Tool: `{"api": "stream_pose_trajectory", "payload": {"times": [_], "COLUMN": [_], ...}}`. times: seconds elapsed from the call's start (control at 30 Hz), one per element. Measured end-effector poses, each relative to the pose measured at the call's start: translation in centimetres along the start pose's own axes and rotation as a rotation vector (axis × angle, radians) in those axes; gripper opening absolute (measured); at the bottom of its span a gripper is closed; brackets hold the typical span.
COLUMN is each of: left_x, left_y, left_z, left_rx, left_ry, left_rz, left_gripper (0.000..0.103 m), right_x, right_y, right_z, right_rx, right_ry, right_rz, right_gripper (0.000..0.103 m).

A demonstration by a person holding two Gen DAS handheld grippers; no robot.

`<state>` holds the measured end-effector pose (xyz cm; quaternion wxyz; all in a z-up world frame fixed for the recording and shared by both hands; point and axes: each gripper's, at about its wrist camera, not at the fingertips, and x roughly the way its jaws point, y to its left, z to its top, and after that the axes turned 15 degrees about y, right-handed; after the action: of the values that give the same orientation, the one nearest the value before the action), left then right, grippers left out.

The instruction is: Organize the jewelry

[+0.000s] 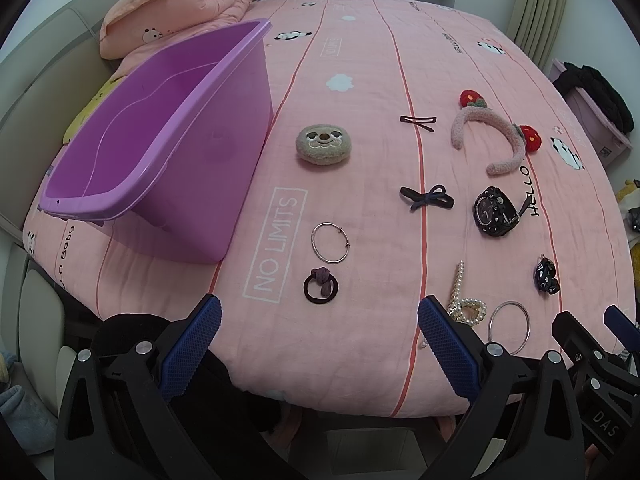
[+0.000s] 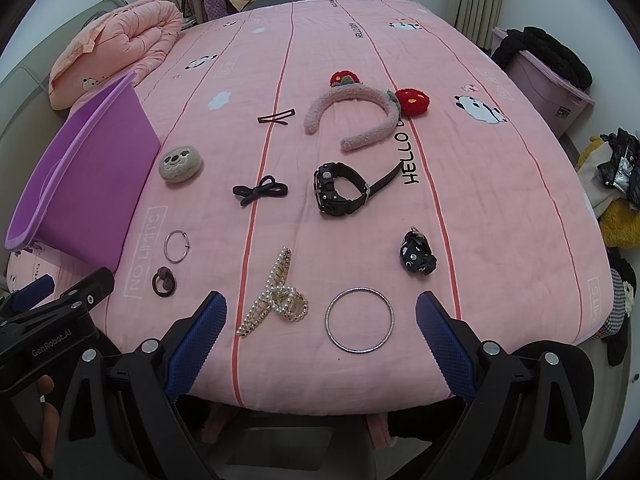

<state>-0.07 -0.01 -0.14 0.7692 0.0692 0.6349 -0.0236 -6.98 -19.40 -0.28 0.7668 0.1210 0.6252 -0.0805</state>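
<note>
An empty purple bin (image 1: 160, 152) (image 2: 80, 184) stands on the left of the pink bed. Laid out beside it are a sloth pad (image 1: 324, 144), a silver hoop (image 1: 330, 242), a dark hair tie (image 1: 320, 286), a black bow (image 1: 427, 197), a black watch (image 2: 338, 194), a pink headband (image 2: 356, 116), a pearl claw clip (image 2: 274, 300), a silver bangle (image 2: 359, 319), a black scrunchie (image 2: 416, 254) and a hairpin (image 2: 276, 117). My left gripper (image 1: 320, 344) is open and empty at the bed's near edge. My right gripper (image 2: 320, 340) is open and empty, just short of the bangle.
A folded pink quilt (image 1: 180, 4) lies at the bed's far left corner. A lilac box with black clothes (image 2: 544, 76) stands right of the bed. The left gripper shows at the lower left of the right wrist view (image 2: 52, 304).
</note>
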Motion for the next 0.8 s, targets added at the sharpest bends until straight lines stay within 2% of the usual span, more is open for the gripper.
{"api": "stream_pose_trajectory", "payload": {"times": [0.3, 0.47, 0.67, 0.8], "left_x": [0.3, 1.9, 4.6, 6.7], "left_y": [0.1, 1.3, 3.7, 4.2], "left_z": [0.0, 0.2, 0.9, 1.7], "left_rx": [-0.002, -0.026, -0.082, -0.083], "left_ry": [0.009, 0.041, 0.053, 0.074], "left_rz": [-0.008, -0.065, -0.088, -0.073], "left_gripper": [0.097, 0.097, 0.097, 0.097], "right_x": [0.0, 0.9, 2.8, 4.2], "right_y": [0.1, -0.6, -3.2, -5.7], "right_z": [0.0, 0.0, 0.0, 0.4], "right_rx": [-0.002, -0.019, 0.018, 0.088], "right_ry": [0.004, 0.019, 0.045, 0.072], "right_rz": [0.002, -0.002, 0.047, 0.082], "right_gripper": [0.091, 0.091, 0.091, 0.091]}}
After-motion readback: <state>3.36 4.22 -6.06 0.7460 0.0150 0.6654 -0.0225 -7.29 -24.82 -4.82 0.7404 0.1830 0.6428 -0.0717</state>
